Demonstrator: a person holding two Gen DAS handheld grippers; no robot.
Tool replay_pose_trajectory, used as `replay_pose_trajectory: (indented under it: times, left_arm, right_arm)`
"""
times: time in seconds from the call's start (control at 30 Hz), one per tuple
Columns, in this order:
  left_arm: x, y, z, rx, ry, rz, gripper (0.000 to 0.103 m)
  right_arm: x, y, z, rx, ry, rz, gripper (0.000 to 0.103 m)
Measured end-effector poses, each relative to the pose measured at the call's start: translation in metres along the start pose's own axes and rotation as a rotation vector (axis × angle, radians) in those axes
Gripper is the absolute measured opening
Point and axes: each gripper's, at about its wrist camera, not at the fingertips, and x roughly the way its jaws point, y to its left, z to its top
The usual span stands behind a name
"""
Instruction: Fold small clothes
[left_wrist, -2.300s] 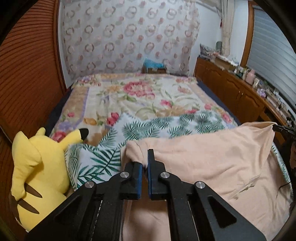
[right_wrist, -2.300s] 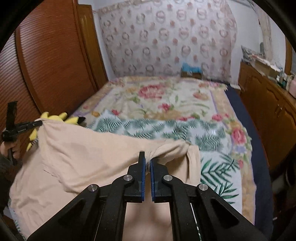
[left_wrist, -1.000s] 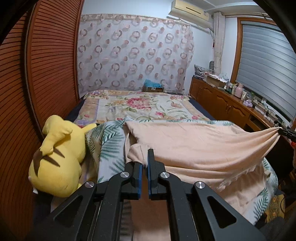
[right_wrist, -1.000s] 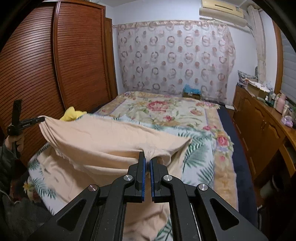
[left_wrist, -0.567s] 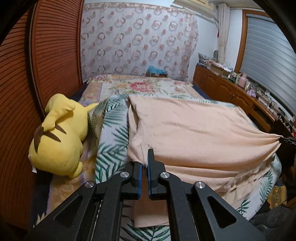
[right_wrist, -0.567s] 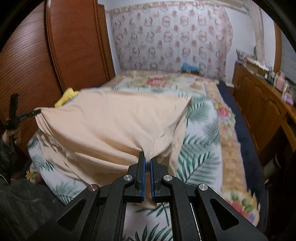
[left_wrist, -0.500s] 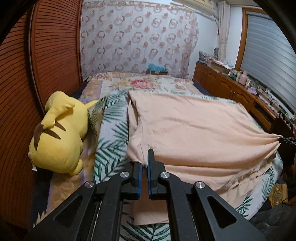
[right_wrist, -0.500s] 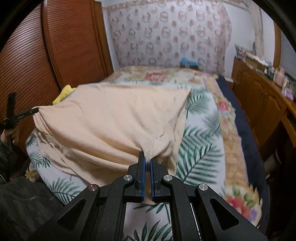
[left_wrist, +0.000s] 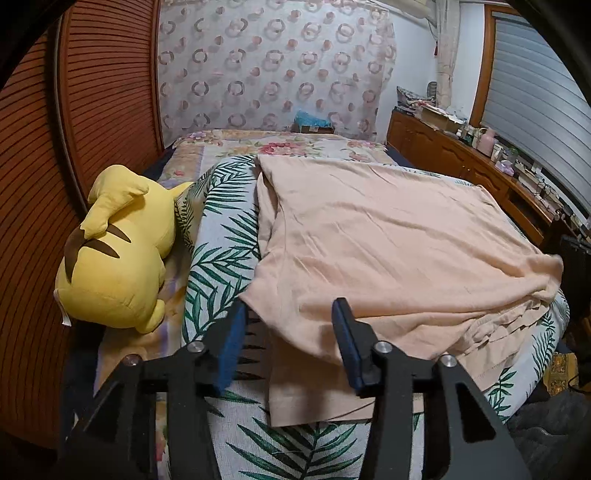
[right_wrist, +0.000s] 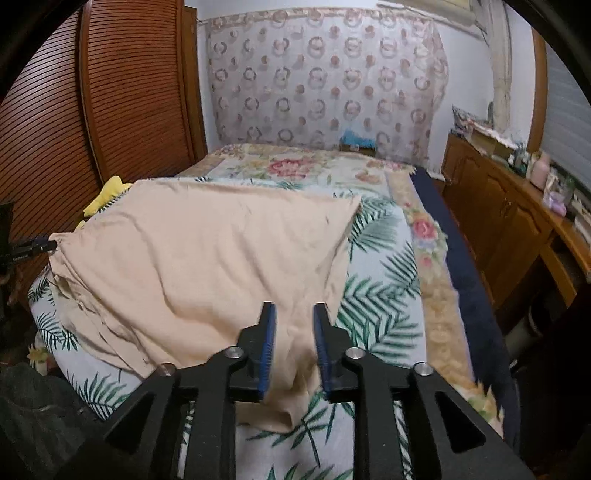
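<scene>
Lying folded across the palm-leaf printed bedspread (left_wrist: 218, 258), the peach-coloured soft cotton garment (left_wrist: 388, 240) fills the centre of both views, its near edges doubled over. The left gripper (left_wrist: 286, 325), at the lower centre of its frame, has just been opening; its jaws stand moderately wide, with the garment's near corner lying loose between the blue pads, unpressed. The right gripper (right_wrist: 291, 332), likewise just opening, shows a narrower gap over the released cloth. A yellow plush toy with brown stripes (left_wrist: 114, 251) rests at middle left, beside the bedspread. Risk: withdrawing either gripper while cloth lies between its pads could snag the corner and drag the fold askew.
</scene>
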Motion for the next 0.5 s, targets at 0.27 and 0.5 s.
replay_pose_trajectory:
  times: [0.27,0.5]
  left_arm:
    - [0.012,0.002,-0.009,-0.022,0.038,0.011,0.053]
    - [0.02,0.004,-0.015,-0.015,0.071,0.018,0.053]
  right_arm:
    - [0.023,0.026,0.007,-0.029,-0.006,0.039,0.053]
    - [0.068,0.038,0.004,-0.054,0.055,0.113,0.053]
